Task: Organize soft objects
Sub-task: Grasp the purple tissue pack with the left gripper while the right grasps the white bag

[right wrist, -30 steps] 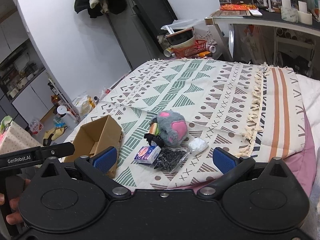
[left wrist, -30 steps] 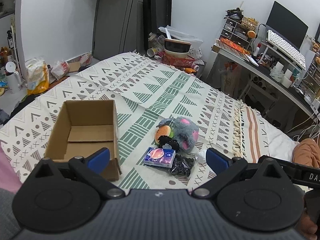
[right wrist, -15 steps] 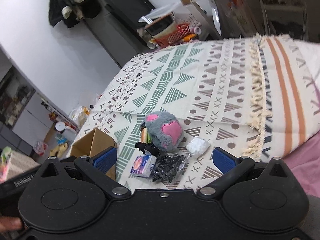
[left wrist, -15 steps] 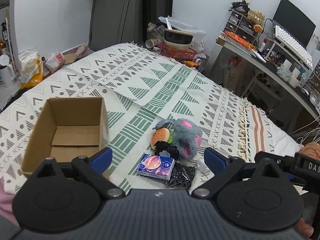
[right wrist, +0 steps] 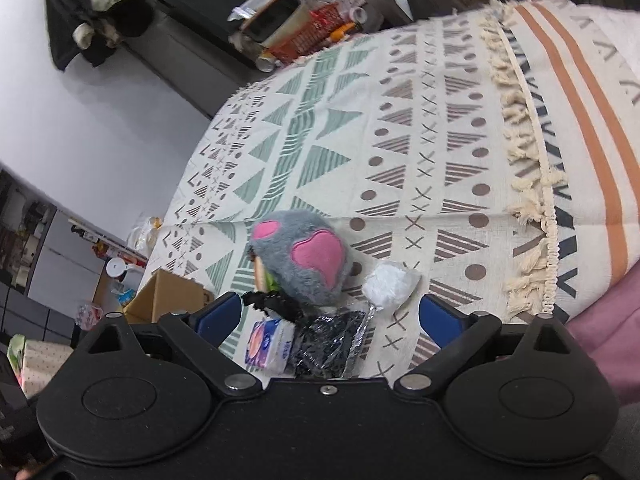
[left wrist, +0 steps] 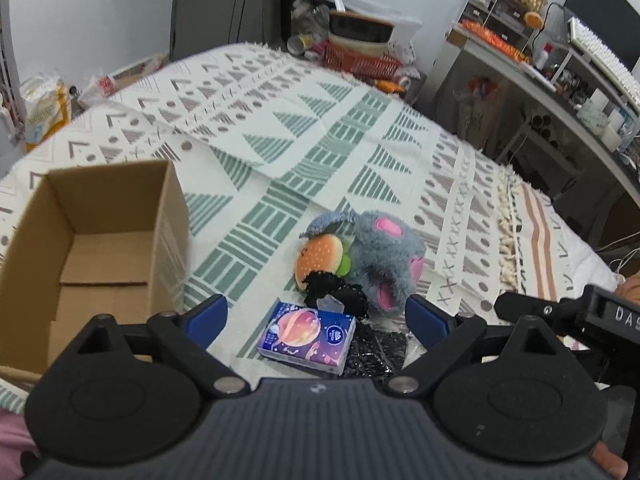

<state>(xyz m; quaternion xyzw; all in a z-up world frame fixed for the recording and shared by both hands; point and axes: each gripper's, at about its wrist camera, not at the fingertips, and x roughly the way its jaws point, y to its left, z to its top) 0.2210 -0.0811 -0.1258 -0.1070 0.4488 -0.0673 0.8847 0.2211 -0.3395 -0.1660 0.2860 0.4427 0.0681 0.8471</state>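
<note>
A small heap of soft things lies on the patterned bedspread: a grey plush paw with pink pads (left wrist: 380, 252) (right wrist: 308, 260), a burger plush (left wrist: 320, 260), a black scrunchie (left wrist: 340, 292) (right wrist: 272, 302), a purple tissue pack (left wrist: 308, 336) (right wrist: 268, 344), a shiny black packet (left wrist: 376, 348) (right wrist: 328, 344) and a white wad (right wrist: 390, 280). An open cardboard box (left wrist: 100, 248) (right wrist: 168, 296) stands to their left, with nothing inside. My left gripper (left wrist: 316, 316) is open just short of the tissue pack. My right gripper (right wrist: 330, 316) is open just short of the black packet.
The bedspread (left wrist: 304, 132) stretches far beyond the heap. Its tassel fringe (right wrist: 528, 184) and a pink sheet (right wrist: 600, 320) lie to the right. A cluttered desk (left wrist: 540, 72) stands at the right, an orange basket (left wrist: 360, 60) past the bed's far end, bags (left wrist: 44, 108) on the floor left.
Both grippers have moved forward and down toward the heap, so the soft things now sit closer between the fingers. The right view has tilted down and rolled. Both stayed open.
</note>
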